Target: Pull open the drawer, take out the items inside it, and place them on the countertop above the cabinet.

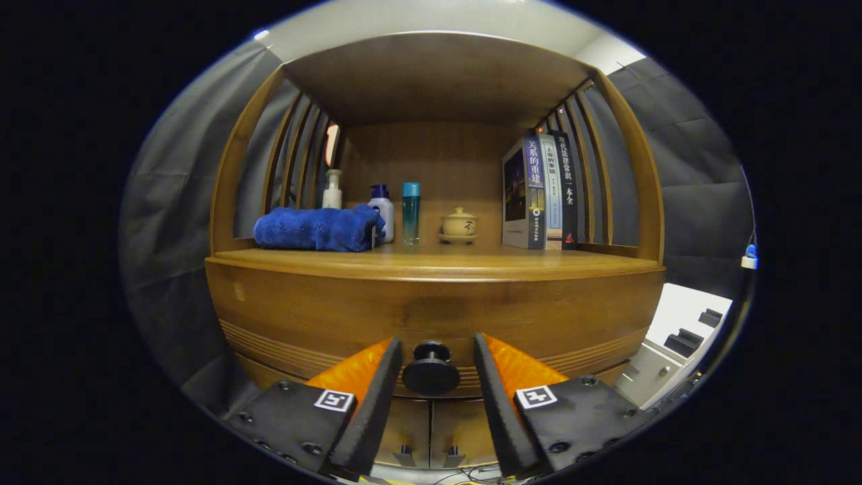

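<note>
Gripper view faces a wooden cabinet whose drawer [431, 316] sits closed, its round dark knob [431, 369] lying between the 2 fingers of the hand-held gripper [431, 367], which is spread wide with a gap on each side of the knob, touching nothing. On the counter [431, 261] above the drawer lie a folded blue towel [316, 229], a pump bottle [332, 189], a white bottle with a blue cap [382, 209], a teal bottle [411, 212], a small lidded cup [458, 224] and 3 upright books [539, 192]
</note>
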### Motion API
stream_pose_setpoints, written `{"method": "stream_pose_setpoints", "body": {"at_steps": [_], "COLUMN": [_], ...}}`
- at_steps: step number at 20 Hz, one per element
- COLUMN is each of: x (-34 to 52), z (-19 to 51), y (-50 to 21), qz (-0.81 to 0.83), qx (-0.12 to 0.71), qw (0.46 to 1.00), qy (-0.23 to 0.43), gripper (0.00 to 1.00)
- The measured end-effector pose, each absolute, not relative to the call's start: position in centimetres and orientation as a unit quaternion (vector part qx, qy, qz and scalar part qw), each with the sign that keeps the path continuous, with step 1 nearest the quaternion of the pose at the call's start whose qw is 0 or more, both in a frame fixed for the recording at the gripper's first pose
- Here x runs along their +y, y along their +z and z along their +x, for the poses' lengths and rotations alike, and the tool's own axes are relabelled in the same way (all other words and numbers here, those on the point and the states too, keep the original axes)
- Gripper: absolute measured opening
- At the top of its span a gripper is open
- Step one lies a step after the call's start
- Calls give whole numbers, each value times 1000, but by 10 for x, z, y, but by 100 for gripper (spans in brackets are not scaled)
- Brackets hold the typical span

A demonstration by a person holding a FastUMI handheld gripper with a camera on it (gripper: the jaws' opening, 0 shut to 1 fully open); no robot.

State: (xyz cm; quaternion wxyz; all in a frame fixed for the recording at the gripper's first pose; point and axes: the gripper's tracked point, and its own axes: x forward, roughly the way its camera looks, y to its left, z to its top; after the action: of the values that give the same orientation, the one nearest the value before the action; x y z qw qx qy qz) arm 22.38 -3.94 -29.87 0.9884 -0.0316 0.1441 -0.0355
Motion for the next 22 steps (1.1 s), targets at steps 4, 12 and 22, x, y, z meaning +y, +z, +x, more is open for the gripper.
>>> {"method": "stream_pose_setpoints", "body": {"at_steps": [4,12,22], "x": [-40,-41,-36], "z": [230,229,178], "y": [-307,-306,-293], "qz": [-11,-26,-16], "qx": [137,129,130], "qw": [990,990,991], "qy": [-39,-41,-41], "gripper": [55,38,36]}}
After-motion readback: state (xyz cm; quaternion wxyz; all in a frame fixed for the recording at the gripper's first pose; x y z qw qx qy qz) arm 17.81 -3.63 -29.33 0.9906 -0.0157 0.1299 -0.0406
